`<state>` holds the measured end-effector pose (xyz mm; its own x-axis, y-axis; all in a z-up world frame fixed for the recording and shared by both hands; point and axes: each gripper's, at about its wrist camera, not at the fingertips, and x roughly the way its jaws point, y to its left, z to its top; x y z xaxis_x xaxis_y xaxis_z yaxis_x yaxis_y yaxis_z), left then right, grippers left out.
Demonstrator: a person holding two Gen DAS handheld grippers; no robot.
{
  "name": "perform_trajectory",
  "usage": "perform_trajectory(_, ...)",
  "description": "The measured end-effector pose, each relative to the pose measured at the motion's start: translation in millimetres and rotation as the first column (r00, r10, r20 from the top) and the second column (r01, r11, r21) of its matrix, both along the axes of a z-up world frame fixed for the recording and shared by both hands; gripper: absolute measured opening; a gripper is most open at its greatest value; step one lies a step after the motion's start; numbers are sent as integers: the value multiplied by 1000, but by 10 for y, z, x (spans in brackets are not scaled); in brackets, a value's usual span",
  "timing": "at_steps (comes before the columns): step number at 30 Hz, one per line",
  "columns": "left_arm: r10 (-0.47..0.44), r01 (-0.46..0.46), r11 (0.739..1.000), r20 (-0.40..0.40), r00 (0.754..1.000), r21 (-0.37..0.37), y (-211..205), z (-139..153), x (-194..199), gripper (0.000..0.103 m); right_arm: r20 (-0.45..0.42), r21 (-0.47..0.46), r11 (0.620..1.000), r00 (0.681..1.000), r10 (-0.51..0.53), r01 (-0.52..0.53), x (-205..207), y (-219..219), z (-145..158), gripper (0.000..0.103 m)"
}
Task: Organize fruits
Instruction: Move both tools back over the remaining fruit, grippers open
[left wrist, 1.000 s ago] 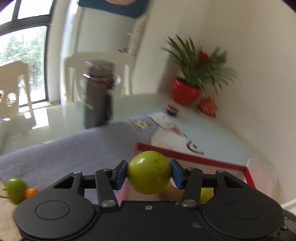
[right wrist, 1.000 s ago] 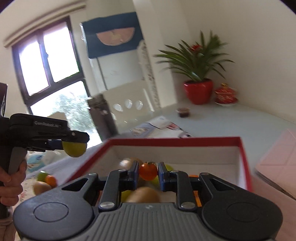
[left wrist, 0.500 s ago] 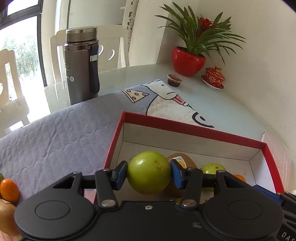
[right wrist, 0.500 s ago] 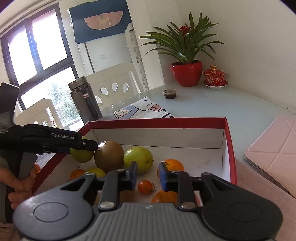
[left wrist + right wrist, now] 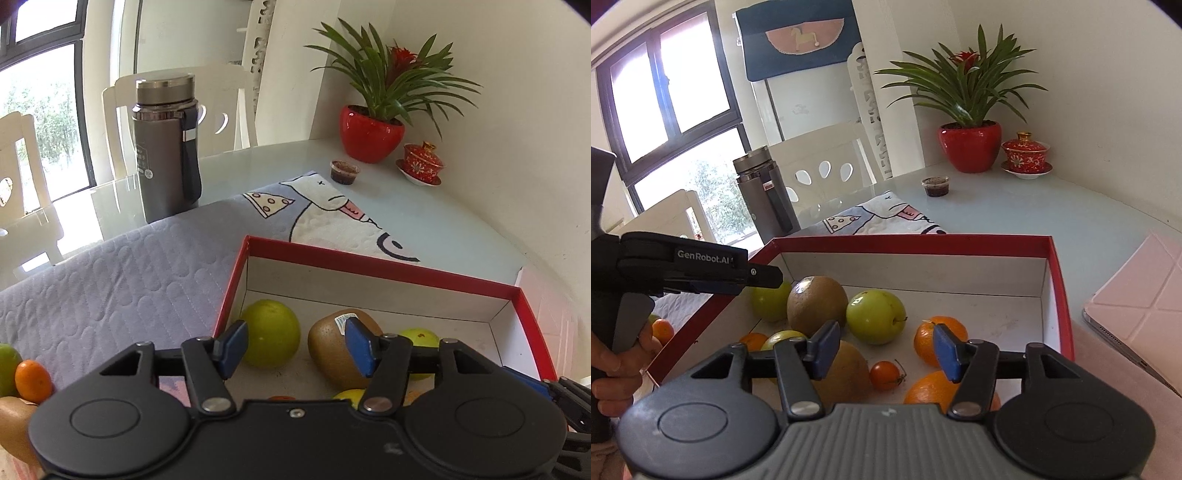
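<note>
Left gripper (image 5: 295,349): jaws spread wide, nothing between the pads. It hangs over the near-left corner of the red box (image 5: 384,264). Just beyond its fingers a green fruit (image 5: 271,334) sits on the box floor against the left wall, free of the pads, with a kiwi (image 5: 338,347) just to its right.

Right gripper (image 5: 882,349): jaws also wide apart, holding nothing, above the near part of the box.

Box contents, right wrist view: a second green fruit (image 5: 875,321), an orange (image 5: 932,338), a cherry tomato (image 5: 884,374), a brown fruit (image 5: 846,373) at the near edge, plus others partly hidden.

Left outside, on the grey mat (image 5: 110,277) at near left: a small orange (image 5: 33,380), a green fruit (image 5: 7,367) and a brown one (image 5: 13,424), edge of view.

Judgement: most of the sorting is done; at least three pieces remain.
</note>
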<state>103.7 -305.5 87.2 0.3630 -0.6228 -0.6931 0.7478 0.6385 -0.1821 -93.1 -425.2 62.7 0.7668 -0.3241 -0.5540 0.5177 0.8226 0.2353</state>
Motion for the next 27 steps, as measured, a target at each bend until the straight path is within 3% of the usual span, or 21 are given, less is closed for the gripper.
perform_trajectory(15, 65, -63, 996, 29, 997, -57, 524, 279, 101, 70, 9, -47, 997, 998, 61, -60, 184, 317, 197, 59)
perform_trajectory(27, 197, -194, 975, 15, 980, -105, 1309, 343, 462, 71, 23, -95, 974, 977, 211, -208, 561, 876, 385, 59)
